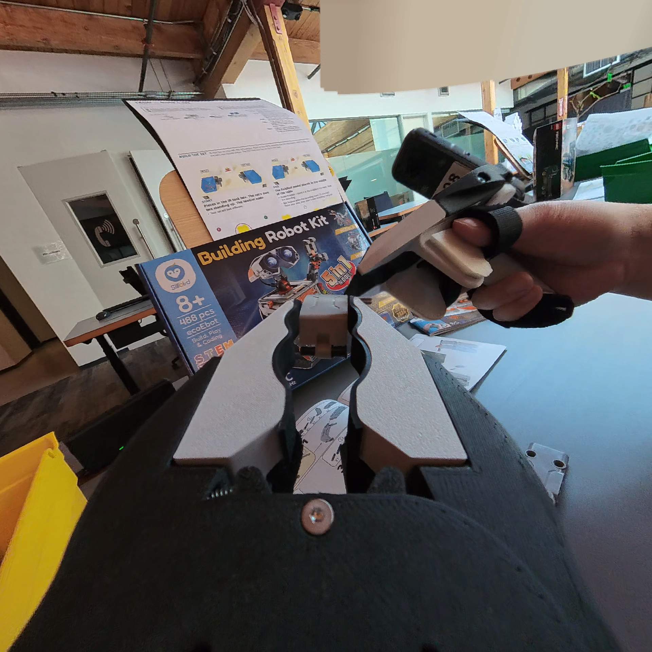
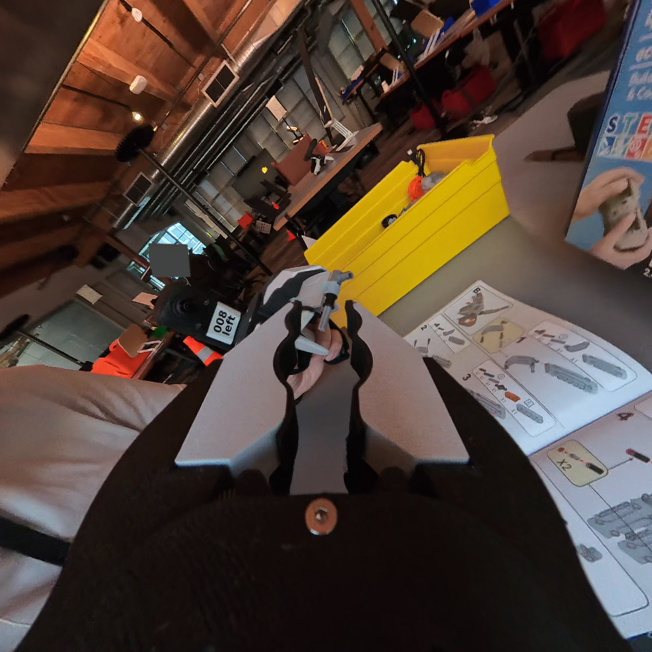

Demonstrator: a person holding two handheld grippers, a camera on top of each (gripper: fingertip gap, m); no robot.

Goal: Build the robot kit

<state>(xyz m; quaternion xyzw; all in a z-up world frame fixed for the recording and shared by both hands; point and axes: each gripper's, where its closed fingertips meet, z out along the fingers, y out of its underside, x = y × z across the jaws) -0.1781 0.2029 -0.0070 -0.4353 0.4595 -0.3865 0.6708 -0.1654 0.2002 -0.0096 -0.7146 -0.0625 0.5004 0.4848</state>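
My left gripper (image 1: 323, 310) is shut on a small grey brick assembly (image 1: 323, 326), held up above the dark table (image 1: 571, 388). A hand holds my right gripper (image 1: 356, 287) at the upper right, its tips just beside the assembly's top right corner. In the right wrist view my right gripper (image 2: 321, 310) is open with nothing gripped. Just beyond its tips is the left gripper (image 2: 328, 282), which holds the grey assembly (image 2: 331, 287). A thin grey pin (image 2: 324, 315) hangs from the assembly into the gap between my fingertips.
A blue robot-kit box (image 1: 225, 293) stands behind with a printed sheet (image 1: 240, 158) leaning above it; the box also shows in the right wrist view (image 2: 621, 148). An open instruction booklet (image 2: 529, 370) lies on the table. A yellow bin (image 2: 423, 225) holds loose parts. A small clear bracket (image 1: 547, 465) lies nearby. My two grippers' fingertips are within a few centimetres of each other.
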